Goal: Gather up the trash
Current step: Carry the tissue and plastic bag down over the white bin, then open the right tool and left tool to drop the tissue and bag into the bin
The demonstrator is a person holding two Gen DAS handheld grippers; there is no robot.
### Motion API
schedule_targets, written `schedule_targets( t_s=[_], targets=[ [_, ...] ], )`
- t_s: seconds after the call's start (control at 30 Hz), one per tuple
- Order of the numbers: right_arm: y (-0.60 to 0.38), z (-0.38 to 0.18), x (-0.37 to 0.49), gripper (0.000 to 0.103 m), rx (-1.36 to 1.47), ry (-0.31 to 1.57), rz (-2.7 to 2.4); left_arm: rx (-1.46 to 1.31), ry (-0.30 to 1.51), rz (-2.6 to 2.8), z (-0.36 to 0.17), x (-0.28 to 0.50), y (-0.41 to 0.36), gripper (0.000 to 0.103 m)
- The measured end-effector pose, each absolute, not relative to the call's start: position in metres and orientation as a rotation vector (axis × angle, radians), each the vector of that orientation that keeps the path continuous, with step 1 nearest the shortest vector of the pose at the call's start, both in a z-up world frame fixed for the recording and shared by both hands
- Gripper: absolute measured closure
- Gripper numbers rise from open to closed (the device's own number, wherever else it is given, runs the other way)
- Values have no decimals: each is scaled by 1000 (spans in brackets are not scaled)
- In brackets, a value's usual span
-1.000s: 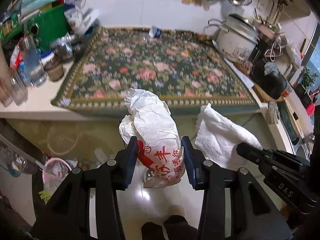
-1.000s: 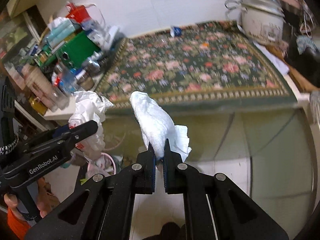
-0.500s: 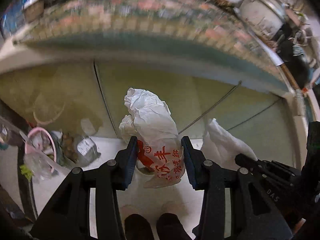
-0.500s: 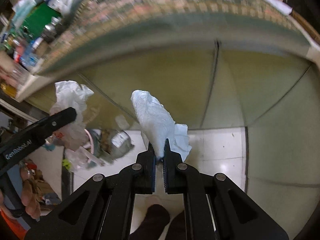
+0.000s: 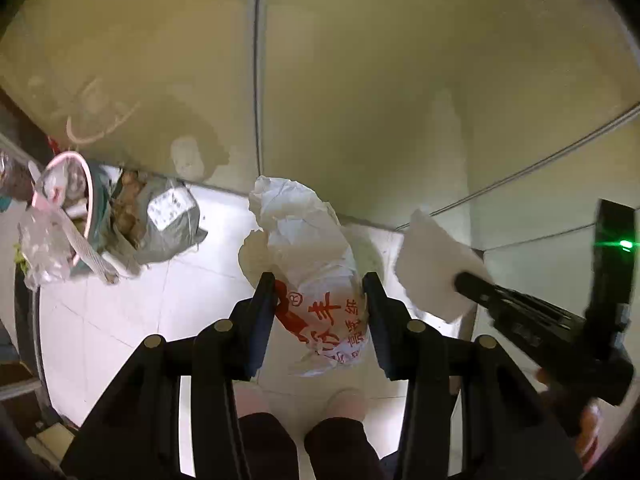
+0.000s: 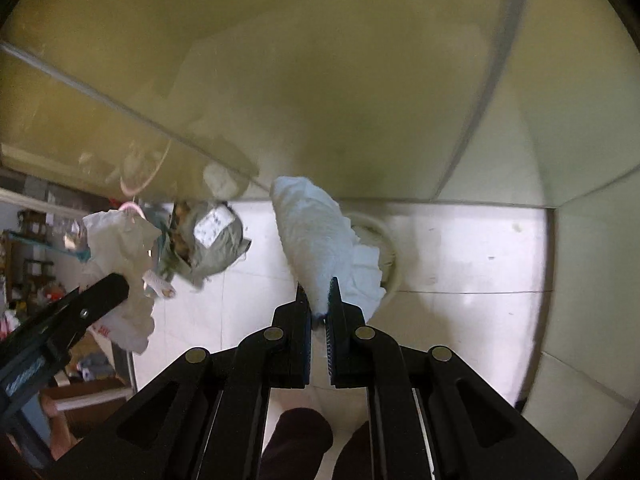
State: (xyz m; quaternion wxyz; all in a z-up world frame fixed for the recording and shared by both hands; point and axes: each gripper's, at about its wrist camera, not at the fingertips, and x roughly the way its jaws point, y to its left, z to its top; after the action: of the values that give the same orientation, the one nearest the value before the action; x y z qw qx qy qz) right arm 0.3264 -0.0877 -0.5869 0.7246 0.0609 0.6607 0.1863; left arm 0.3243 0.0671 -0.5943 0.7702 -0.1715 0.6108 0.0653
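My left gripper (image 5: 318, 280) is shut on a crumpled white plastic bag (image 5: 296, 220) with red print, held low over the white tiled floor. In the right wrist view that bag (image 6: 120, 240) hangs at the left from the left gripper's finger (image 6: 108, 288). My right gripper (image 6: 319, 284) is shut on a white paper towel (image 6: 316, 236), which sticks up beyond the fingertips. From the left wrist view the paper towel (image 5: 432, 264) shows at the right. A pink-rimmed trash bin (image 5: 90, 188), stuffed with rubbish, stands on the floor at the far left.
A grey bag with a white label (image 5: 168, 220) leans against the bin. Olive cabinet fronts (image 5: 360, 80) rise straight ahead. A round white rim (image 6: 386, 236) lies on the floor behind the towel. The person's feet (image 5: 346, 400) are at the bottom edge.
Both grippers have dropped from table height to near the floor, tilting downward. The flowered tabletop has left the view and the bin and floor look larger. Both grips are unchanged.
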Motion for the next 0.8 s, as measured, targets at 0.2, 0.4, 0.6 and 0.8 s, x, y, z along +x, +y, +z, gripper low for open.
schedule_targets(
  t_s=[0.2, 0.4, 0.6, 0.8],
  targets=[
    [-65, -643, 328, 97, 117, 1519, 438, -349, 1368, 135, -638, 327, 65, 60],
    [-73, -647, 333, 75, 138, 1518, 436, -357, 1407, 123, -663, 334, 60, 60],
    [-94, -631, 338, 68, 133, 1482, 408, -381, 1442, 74, -683, 348, 42, 59],
    [-120, -602, 338, 68, 136, 1425, 365, -393, 1505, -11, -706, 369, 13, 47]
  ],
)
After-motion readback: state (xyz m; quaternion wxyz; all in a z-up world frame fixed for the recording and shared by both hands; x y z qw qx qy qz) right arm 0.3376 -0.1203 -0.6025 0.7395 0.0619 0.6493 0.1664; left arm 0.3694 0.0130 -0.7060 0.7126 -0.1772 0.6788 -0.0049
